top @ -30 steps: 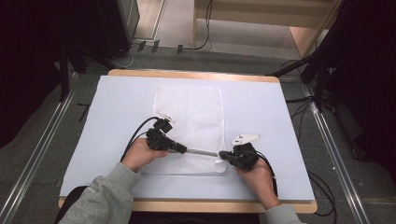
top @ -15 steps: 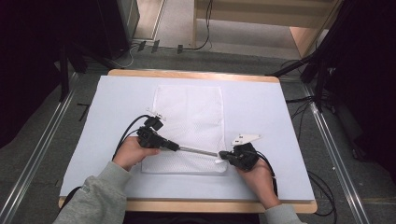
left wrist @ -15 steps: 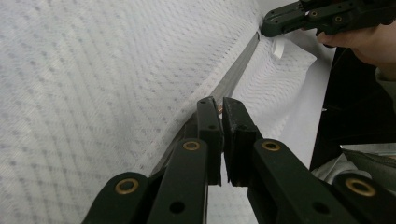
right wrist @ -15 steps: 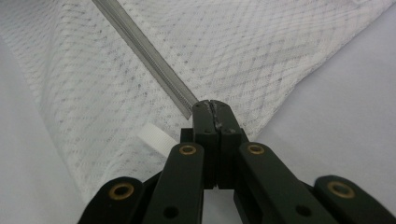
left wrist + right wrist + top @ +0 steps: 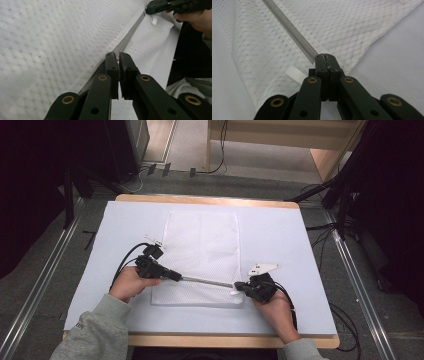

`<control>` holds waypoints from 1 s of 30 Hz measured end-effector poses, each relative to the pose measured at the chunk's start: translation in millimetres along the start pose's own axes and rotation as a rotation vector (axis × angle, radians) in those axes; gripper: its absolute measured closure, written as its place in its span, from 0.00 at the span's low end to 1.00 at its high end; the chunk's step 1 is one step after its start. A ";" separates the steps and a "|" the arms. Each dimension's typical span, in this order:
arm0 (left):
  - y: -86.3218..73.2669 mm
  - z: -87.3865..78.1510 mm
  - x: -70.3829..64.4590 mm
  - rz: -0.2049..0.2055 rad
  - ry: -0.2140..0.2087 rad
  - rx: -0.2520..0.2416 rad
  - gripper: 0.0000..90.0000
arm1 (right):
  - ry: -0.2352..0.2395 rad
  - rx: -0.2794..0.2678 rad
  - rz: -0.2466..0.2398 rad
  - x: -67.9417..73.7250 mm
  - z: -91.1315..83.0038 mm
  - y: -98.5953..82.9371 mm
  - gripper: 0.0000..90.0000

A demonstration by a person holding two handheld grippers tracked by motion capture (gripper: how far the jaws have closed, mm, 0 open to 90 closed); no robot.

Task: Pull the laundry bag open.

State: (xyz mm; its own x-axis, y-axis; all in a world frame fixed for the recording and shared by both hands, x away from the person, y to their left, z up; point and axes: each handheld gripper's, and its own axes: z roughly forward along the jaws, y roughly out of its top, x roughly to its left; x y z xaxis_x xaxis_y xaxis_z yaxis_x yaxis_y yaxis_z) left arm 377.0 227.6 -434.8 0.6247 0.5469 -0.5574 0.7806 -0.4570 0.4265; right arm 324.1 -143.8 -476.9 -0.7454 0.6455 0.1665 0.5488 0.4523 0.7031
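Leftward along the zipper [image 5: 207,281] of the white mesh bag [image 5: 202,245], the left gripper [image 5: 176,276] has shifted, jaws pinching the slider [image 5: 117,58]. Right gripper [image 5: 239,286] clamps the zipper end beside a blank label tab [image 5: 294,73].

The mesh bag [image 5: 201,255] is white with a fine diamond net pattern, crossed by a grey zipper strip [image 5: 207,281] and bearing a small white tag [image 5: 294,73]. It lies on a pale lavender-white sheet [image 5: 280,235] over a light wooden tabletop [image 5: 205,199]. Both grippers are black with brass-coloured rivets, the left gripper [image 5: 118,58] and the right gripper [image 5: 325,55] alike, and the person's sleeves [image 5: 92,332] are grey.
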 end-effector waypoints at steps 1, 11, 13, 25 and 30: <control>-1.4 -1.6 1.3 -0.002 0.000 0.004 0.98 | 0.000 0.000 0.000 0.0 0.0 0.0 1.00; -16.0 -21.0 12.6 -0.031 0.027 -0.015 0.98 | 0.001 0.002 0.004 0.0 0.0 0.1 1.00; -18.2 -22.6 13.2 -0.026 0.043 -0.008 0.98 | 0.001 0.002 0.000 -0.1 0.0 0.1 1.00; -39.0 -46.6 30.1 -0.080 0.100 -0.030 0.98 | 0.001 0.012 -0.002 0.4 0.0 1.2 1.00; -46.4 -54.3 35.5 -0.103 0.097 -0.048 0.98 | 0.006 0.009 -0.009 -0.8 0.4 1.6 1.00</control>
State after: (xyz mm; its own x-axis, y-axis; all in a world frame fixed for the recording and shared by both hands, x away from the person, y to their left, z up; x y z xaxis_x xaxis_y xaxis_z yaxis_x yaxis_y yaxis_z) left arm 364.1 306.3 -435.7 0.5383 0.6558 -0.5293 0.8395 -0.3622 0.4051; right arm 325.7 -143.4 -476.2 -0.7523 0.6379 0.1646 0.5458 0.4635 0.6980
